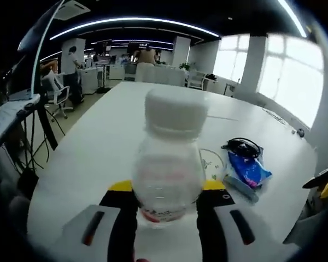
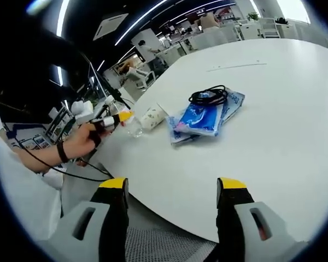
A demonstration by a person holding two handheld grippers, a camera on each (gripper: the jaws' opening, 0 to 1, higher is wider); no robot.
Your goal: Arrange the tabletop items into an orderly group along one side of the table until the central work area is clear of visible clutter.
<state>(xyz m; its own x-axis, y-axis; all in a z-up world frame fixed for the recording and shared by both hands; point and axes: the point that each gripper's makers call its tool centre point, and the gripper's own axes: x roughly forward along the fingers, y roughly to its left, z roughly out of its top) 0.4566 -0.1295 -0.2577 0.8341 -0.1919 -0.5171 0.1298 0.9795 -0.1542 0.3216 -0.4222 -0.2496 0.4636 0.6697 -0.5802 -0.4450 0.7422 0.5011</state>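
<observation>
My left claw (image 1: 167, 204) pinches the clear bottle (image 1: 168, 164), lower centre; right claw (image 2: 172, 188) spread, idle. Step: relocating bottle. Next: set it beside blue packet (image 1: 247, 170) on surface (image 1: 98, 142).

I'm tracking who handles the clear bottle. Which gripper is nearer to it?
Left. The left gripper is shut on the clear bottle; the right gripper is open, away at the table's near edge.
</observation>
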